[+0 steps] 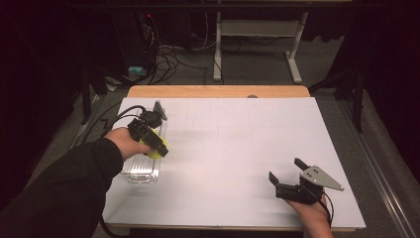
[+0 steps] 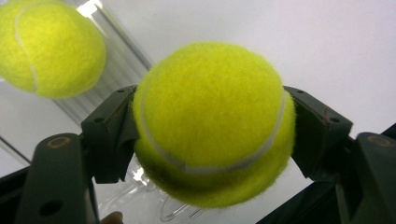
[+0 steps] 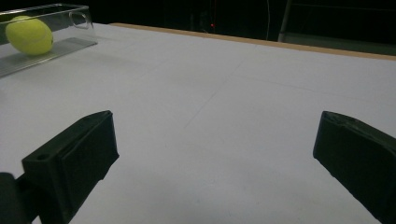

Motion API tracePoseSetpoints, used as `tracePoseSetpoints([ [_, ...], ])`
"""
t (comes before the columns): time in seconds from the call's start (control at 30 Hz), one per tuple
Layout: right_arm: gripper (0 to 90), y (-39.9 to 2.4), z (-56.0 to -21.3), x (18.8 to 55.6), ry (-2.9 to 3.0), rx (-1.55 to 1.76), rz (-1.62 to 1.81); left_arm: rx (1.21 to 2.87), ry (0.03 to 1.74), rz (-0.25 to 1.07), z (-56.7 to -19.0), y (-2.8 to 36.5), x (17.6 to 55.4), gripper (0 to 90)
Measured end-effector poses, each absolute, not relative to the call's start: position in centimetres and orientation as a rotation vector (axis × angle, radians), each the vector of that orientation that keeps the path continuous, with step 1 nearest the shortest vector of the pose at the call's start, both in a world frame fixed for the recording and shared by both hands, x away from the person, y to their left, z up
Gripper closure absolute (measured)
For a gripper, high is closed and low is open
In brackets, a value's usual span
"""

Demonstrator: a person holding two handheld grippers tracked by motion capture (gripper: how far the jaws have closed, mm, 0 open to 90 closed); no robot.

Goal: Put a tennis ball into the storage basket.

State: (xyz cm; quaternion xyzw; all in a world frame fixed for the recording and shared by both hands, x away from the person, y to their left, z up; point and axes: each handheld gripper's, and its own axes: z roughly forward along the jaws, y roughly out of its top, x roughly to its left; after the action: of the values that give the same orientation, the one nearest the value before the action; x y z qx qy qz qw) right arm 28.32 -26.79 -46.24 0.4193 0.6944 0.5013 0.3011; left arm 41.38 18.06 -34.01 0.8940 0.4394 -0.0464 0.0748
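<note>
My left gripper (image 1: 157, 146) is shut on a yellow tennis ball (image 2: 212, 121), its black jaws pressing on both sides. It holds the ball over a clear plastic box (image 1: 143, 171) at the table's left side. A second tennis ball (image 2: 46, 46) lies inside that box, beyond the held one; the right gripper view has it (image 3: 29, 35) behind the clear wall (image 3: 70, 21). My right gripper (image 1: 288, 172) rests near the front right of the table, open, with nothing between its jaws (image 3: 215, 154).
A white sheet (image 1: 237, 144) covers the table, with a wooden edge (image 1: 218, 91) at the far side. A dark sleeve (image 1: 64, 193) comes in at the lower left. Cables and a stand's legs lie on the floor beyond the table.
</note>
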Motion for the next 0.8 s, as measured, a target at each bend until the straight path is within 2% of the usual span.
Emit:
tracePoseSetpoints([
  [0.8, 0.0, -26.6, -46.3, 28.3, 1.854, 1.104, 1.325, 2.648, 1.441, -0.116, -34.6, 21.9, 42.0, 26.6],
])
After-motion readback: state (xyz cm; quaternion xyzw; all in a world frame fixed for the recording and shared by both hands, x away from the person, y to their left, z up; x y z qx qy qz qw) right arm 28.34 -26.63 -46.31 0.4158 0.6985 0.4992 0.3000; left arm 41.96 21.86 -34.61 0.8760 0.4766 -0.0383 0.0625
